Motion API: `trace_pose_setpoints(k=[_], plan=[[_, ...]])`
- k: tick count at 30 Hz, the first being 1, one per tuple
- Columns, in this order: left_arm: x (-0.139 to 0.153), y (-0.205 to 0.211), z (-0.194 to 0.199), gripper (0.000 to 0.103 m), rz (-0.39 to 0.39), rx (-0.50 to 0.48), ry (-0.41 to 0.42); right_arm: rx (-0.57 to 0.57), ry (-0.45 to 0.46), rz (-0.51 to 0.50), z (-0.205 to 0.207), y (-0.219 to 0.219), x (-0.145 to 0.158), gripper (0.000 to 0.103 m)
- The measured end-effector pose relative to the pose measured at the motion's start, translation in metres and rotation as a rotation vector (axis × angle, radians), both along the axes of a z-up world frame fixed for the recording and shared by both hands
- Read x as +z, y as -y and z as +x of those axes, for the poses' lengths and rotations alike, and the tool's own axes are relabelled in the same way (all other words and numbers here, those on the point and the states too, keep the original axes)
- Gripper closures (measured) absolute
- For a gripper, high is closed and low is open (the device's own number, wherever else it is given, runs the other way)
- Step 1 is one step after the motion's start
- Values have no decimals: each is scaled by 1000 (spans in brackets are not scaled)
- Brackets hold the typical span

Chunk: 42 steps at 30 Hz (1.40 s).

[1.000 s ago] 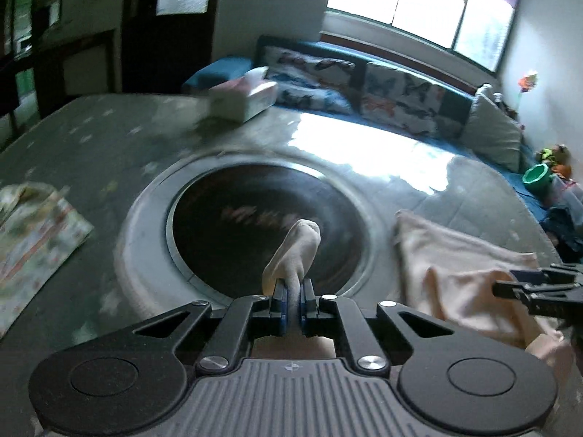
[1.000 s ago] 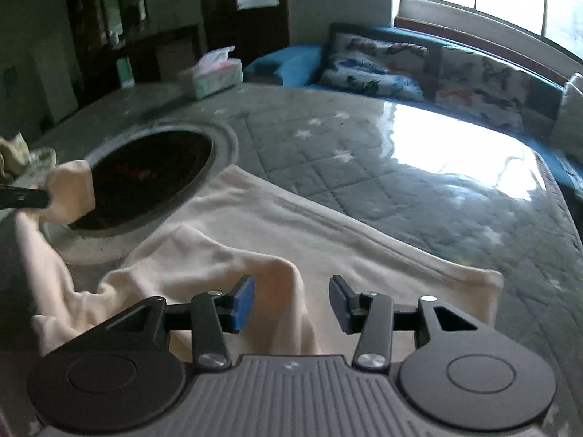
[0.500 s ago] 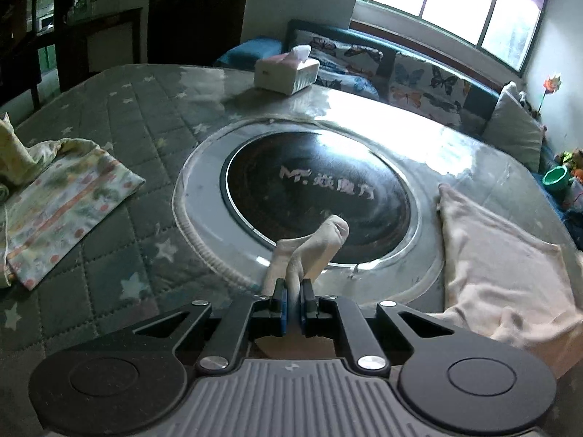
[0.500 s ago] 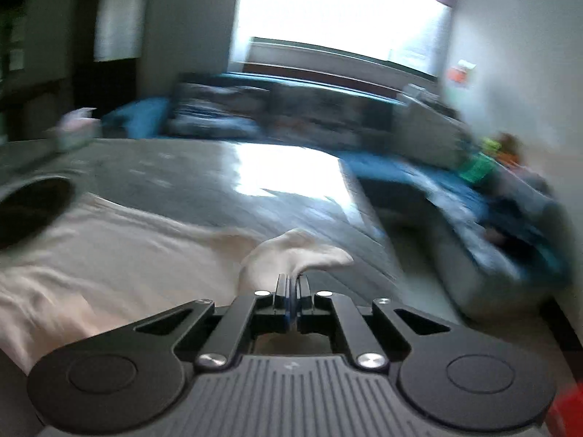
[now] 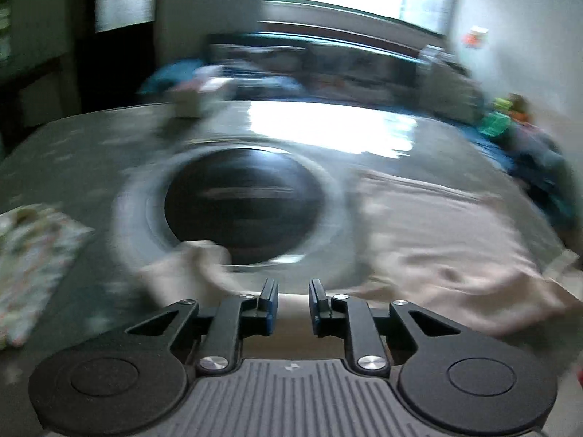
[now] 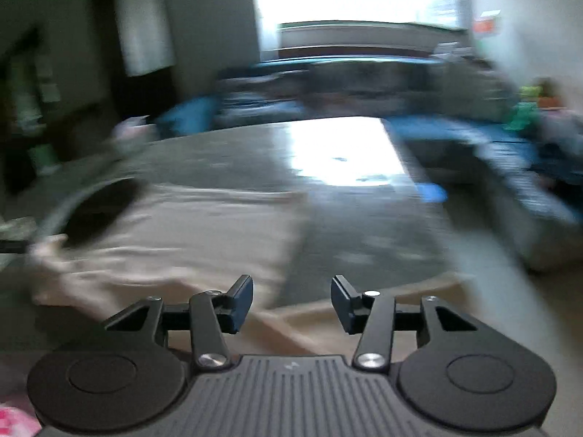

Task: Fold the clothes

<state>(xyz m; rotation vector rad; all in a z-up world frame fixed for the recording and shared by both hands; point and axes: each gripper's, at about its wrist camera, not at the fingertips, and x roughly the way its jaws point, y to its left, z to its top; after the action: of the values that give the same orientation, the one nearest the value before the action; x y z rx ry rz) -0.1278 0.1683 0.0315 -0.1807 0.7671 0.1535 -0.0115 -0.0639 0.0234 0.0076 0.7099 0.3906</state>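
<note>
Both tongs gape with nothing between them: left tongs [image 5: 293, 304], right tongs [image 6: 291, 302], over the pale peach cloth garment [image 5: 448, 233] on the grey quilted table [image 5: 73, 153].

Pale peach garment [image 5: 448, 240]: soft matt cloth, creased. Worktop [image 5: 83, 153]: quilted grey-green cover, sheen under window glare. Round inset [image 5: 244, 200]: dark, glossy, with a smooth, pale grey ring. Patterned cloth [image 5: 32, 251]: thin printed fabric. Left gripper [image 5: 293, 302]: matt black plastic, bright metal screws, ribbed grey body; blue fingers [image 5: 270, 306].
</note>
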Motion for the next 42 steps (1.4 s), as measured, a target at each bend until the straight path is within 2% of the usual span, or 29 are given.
trace_pose_setpoints(k=[3,6,9,14,16,18,20,21,22,24,29,32,34,36,37,39,42], plan=[[-6,34,11,73,-11,-157,0,178,-33,36,19,-40,-6,48],[-14,58,25,68,20,-253,1,274,-46,4,35,-68,-16,47],[-24,71,38,67,35,-324,-12,329,-75,1,49,-84,-28,47],[-33,80,48,69,56,-392,-6,380,-138,-10,62,-96,-44,49],[-37,82,50,69,65,-411,-9,394,-169,3,66,-95,-50,57],[-41,84,52,72,68,-433,-15,403,-179,3,64,-95,-51,70],[-45,87,52,84,75,-459,-17,414,-173,-3,60,-93,-49,80],[-45,88,51,94,80,-465,-12,413,-163,-10,57,-92,-48,87],[-46,89,49,98,83,-470,-5,414,-150,-16,54,-91,-45,89],[-42,88,44,100,68,-468,16,421,-127,-5,47,-86,-39,92],[-24,86,19,101,16,-494,76,477,-65,14,16,-78,-20,93],[-18,82,9,101,-4,-507,83,559,-36,3,-11,-73,-9,93],[-16,78,5,101,-13,-510,84,609,-69,-2,-23,-71,-8,90],[-13,73,0,101,-22,-514,86,647,-118,1,-33,-68,-11,81],[-12,71,-2,101,-26,-515,86,664,-139,2,-37,-66,-13,81],[-9,67,-7,100,-35,-519,88,680,-153,2,-42,-64,-11,79],[-6,60,-13,100,-49,-524,90,641,-132,8,-38,-61,-6,78]])
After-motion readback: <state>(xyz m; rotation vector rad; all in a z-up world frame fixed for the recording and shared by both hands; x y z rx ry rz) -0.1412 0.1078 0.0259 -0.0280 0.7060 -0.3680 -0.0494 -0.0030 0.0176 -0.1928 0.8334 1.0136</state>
